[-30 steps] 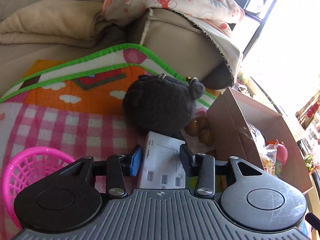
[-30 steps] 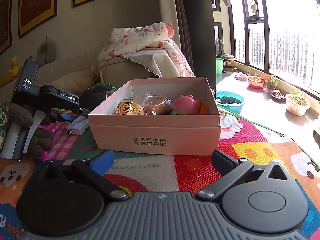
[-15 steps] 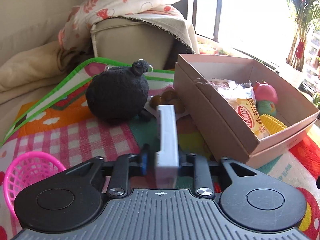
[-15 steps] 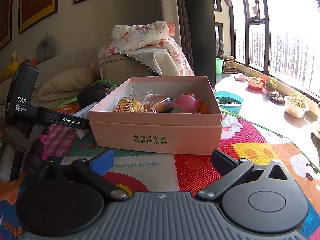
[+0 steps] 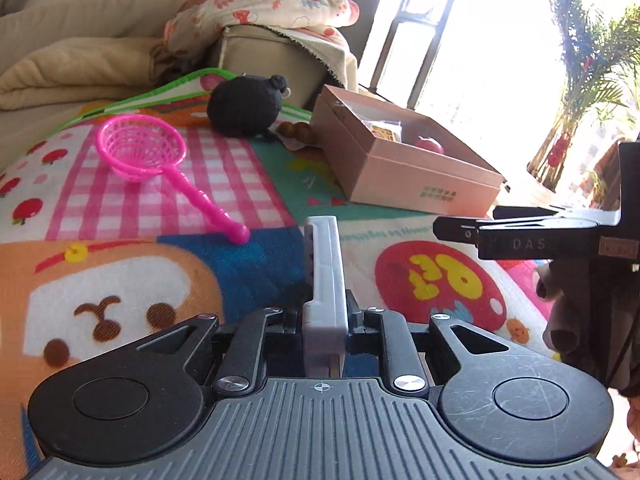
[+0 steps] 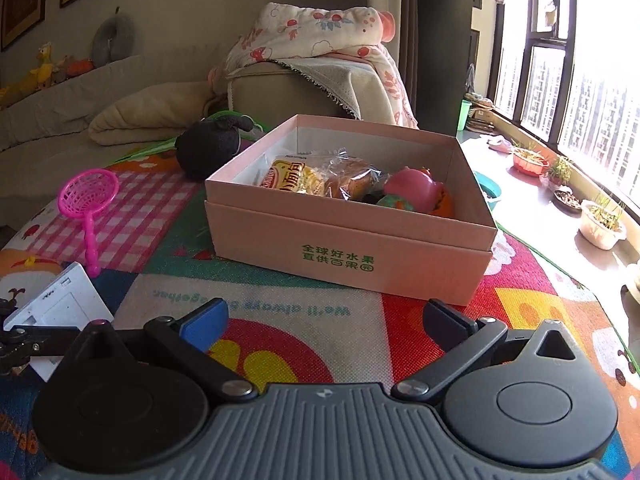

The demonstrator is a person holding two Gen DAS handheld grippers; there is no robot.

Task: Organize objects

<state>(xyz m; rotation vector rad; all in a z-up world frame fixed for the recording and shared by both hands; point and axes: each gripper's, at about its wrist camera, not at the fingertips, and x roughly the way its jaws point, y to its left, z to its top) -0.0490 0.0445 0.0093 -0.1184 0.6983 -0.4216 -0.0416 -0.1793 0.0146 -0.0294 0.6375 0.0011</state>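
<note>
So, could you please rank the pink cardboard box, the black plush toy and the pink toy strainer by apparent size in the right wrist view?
1. pink cardboard box
2. black plush toy
3. pink toy strainer, though the last two look close.

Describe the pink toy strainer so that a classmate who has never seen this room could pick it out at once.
Start at the open pink cardboard box on the colourful play mat, then look across to the mat's pink-and-white checked patch beside the black plush toy. The pink toy strainer lies there, apart from both. It alone is bright pink plastic, with a round mesh bowl and a long thin handle.
</note>
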